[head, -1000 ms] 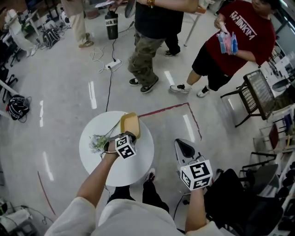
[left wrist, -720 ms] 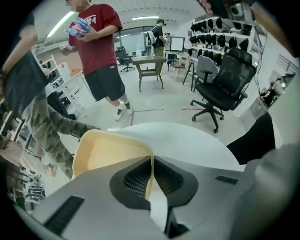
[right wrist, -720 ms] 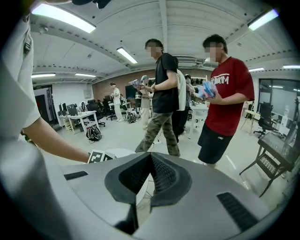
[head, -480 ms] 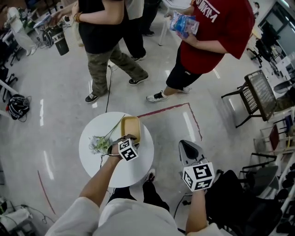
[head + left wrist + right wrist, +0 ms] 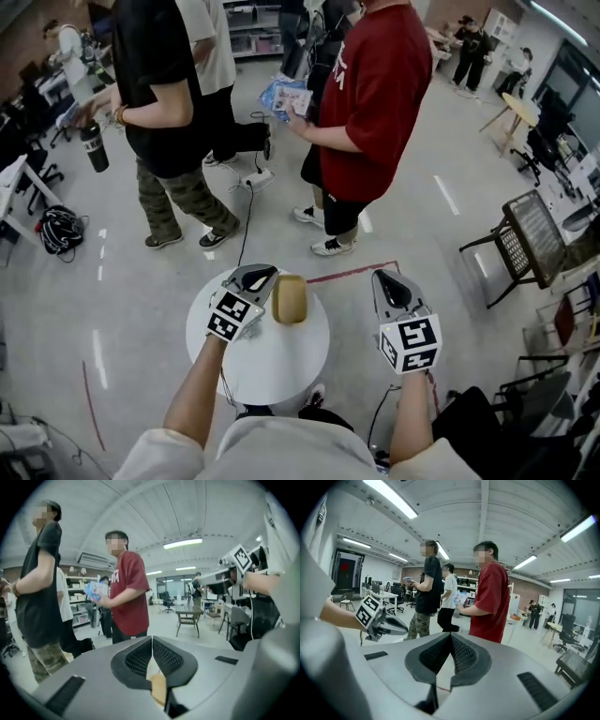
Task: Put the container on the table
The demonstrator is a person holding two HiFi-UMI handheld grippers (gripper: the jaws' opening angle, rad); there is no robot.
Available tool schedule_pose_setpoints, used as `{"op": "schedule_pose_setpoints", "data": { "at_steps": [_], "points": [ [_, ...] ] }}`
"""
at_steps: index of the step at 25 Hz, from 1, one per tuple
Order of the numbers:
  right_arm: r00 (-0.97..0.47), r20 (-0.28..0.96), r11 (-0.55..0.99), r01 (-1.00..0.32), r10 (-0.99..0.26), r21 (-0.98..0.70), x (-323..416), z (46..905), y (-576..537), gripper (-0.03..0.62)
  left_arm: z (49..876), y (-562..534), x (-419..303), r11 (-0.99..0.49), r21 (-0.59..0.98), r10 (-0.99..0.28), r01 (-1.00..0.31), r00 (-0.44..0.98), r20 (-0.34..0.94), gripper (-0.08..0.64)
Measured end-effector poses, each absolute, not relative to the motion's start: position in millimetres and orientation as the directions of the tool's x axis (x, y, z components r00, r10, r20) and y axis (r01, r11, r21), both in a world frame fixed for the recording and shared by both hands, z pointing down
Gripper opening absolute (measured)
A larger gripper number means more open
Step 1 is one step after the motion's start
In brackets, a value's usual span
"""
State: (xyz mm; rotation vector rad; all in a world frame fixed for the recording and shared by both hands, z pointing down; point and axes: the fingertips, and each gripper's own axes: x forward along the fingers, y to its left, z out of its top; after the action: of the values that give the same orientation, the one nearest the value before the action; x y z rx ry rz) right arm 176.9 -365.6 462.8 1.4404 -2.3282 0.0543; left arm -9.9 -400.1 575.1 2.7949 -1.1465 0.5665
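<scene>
The left gripper [image 5: 262, 276] hung over the small round white table [image 5: 281, 366], and its jaws were closed tip to tip with nothing pinched between them. The tan container [image 5: 289, 299] lay on the tabletop just off that gripper's tips, on the side toward the right gripper, and apart from both. In the left gripper view a sliver of tan showed through the gap behind the closed tips. It was probably the container lying below, though that view was too tight to be sure.

The right gripper [image 5: 386, 279] was held off the table's edge, level with the left one and well apart from the container. Its jaws met at the tips too and were empty, with only bare floor and a bit of the red floor line [image 5: 352, 273] showing behind them.

Beyond both grippers stood a person in a red shirt [image 5: 366, 103] holding a blue packet, and farther toward the left gripper's side stood a person in a black shirt [image 5: 155, 84] and camouflage trousers.
</scene>
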Motion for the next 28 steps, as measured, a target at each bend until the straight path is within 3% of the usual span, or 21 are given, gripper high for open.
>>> {"op": "schedule_pose_setpoints", "data": {
  "at_steps": [7,14,28],
  "points": [
    [-0.482,0.220,0.526,-0.814,-0.848,0.245,112.6,380.4,-361.3,0.014,424.4,-369.8,-95.7,-0.551,-0.177,-0.834,-0.816,0.529,0.157,0.020],
    [-0.579,0.141,0.591,-0.742,-0.803,0.317,55.6,320.1,-334.4,0.013,316.7,-319.5,-134.7,-0.452,-0.226,-0.885,-0.863,0.466,-0.007,0.020],
    [-0.632,0.092,0.614,-0.693,-0.770,0.378,29.6,280.8,-303.5,0.012,269.4,-274.5,-149.2,-0.391,-0.289,-0.899,-0.874,0.430,-0.082,0.020]
  ]
}}
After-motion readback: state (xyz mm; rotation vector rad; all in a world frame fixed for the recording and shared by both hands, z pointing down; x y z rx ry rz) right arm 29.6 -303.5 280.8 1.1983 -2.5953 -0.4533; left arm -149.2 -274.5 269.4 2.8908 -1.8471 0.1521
